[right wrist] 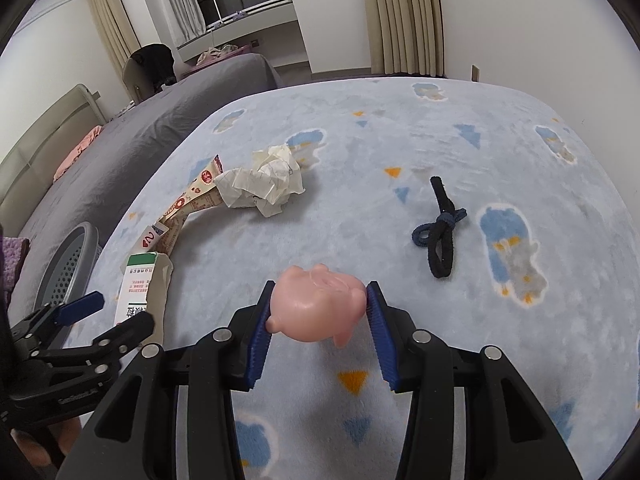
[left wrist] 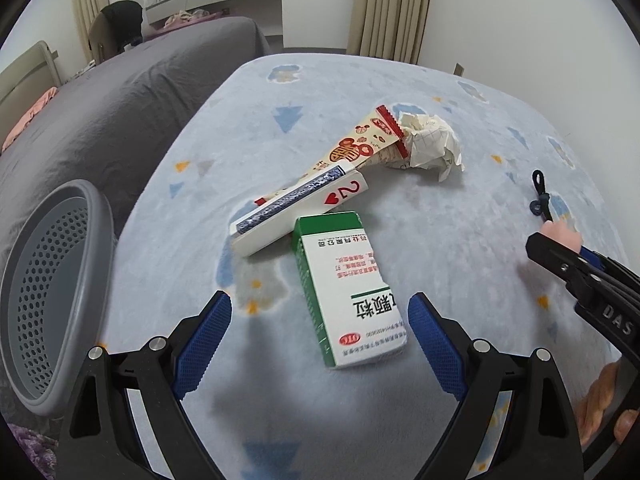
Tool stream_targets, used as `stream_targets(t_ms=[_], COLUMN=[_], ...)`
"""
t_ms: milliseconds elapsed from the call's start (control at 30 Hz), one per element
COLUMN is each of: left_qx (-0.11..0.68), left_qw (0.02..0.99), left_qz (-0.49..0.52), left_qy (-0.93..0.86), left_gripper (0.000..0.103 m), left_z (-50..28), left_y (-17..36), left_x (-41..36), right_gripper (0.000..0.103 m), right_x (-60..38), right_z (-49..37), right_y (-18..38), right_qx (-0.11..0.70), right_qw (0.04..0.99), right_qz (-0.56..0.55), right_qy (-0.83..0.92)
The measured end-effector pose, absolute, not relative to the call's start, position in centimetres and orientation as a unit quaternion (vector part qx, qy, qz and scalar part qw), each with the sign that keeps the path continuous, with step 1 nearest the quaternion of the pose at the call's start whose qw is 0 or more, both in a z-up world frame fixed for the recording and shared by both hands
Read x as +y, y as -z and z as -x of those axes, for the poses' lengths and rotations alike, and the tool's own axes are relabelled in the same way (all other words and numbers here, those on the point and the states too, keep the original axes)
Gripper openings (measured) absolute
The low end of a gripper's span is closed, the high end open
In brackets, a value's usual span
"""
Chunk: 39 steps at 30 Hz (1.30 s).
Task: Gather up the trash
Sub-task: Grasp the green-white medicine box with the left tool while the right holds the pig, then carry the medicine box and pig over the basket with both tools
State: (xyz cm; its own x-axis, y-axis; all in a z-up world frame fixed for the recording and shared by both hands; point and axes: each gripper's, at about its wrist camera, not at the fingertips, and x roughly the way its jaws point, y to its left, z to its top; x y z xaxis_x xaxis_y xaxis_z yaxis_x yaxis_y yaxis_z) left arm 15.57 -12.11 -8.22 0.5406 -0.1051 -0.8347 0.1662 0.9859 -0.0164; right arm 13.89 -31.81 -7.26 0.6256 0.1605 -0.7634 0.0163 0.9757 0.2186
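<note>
Tongs [right wrist: 320, 300] on the right pinch a glossy, rounded pink toy [right wrist: 316, 304].

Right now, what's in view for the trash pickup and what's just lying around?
For the job:
- green medicine box
- card box
- snack wrapper
- crumpled paper
- grey basket, beside the blanket
- left tool, open over the medicine box

Probably not trash:
- pink toy, clamped in the right tool
- dark hair ties
- blue blanket
</note>
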Motion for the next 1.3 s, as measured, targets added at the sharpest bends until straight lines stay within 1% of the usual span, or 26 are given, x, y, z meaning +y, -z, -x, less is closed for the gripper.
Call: stream_targets(t_ms=[133,200,267,333,367,400,433,467,867,1100,1300], left_qx=[0.478,0.479,0.484,0.485,0.484,0.483,0.483,0.483,0.468,0.451,0.433], left_qw=[0.875,0.873,0.870,0.870,0.870,0.870,0.870,0.870,0.877,0.885,0.894], left_qz=[-0.036,-0.035,-0.033,-0.036,-0.037,-0.037,-0.037,-0.037,-0.039,-0.039,-0.032], left_qy=[0.077,0.078,0.083,0.083,0.085,0.087,0.089,0.091,0.105,0.112,0.113], left_gripper=[0.087,0.082,0.068,0.063,0.056,0.053,0.047,0.046,0.045,0.045,0.045], left_z=[-16.1,-16.2,-16.2,-16.1,-16.0,-15.9,-15.8,-15.7,-12.5,-10.7,-10.1], left_y=[9.0,9.2,9.4,9.5,9.4,9.3,9.3,9.2,7.2,5.5,4.0], left_x=[-12.8,-13.0,-13.1,-13.2,-13.2,-13.1,-13.1,-13.0,-10.8,-8.4,-5.6], right_gripper=[0.043,0.043,0.043,0.043,0.043,0.043,0.043,0.043,0.043,0.043,0.043], right_x=[-32.1,-32.2,-32.3,-32.3,-32.3,-32.3,-32.4,-32.4,-31.0,-29.2,-27.5], right_z=[-13.8,-13.7,-13.7,-13.6,-13.5,-13.4,-13.4,-13.4,-11.3,-8.2,-6.6], right_y=[7.1,7.2,7.1,7.1,7.0,7.0,6.9,6.9,6.5,6.9,6.1], right_qx=[0.428,0.428,0.428,0.427,0.426,0.425,0.424,0.423,0.422,0.434,0.432], right_qw=[0.896,0.896,0.896,0.897,0.897,0.897,0.898,0.898,0.900,0.892,0.892], right_qz=[-0.107,-0.108,-0.107,-0.107,-0.108,-0.108,-0.108,-0.109,-0.105,-0.124,-0.132], right_qy=[-0.041,-0.042,-0.042,-0.044,-0.044,-0.045,-0.045,-0.045,-0.037,-0.026,-0.018])
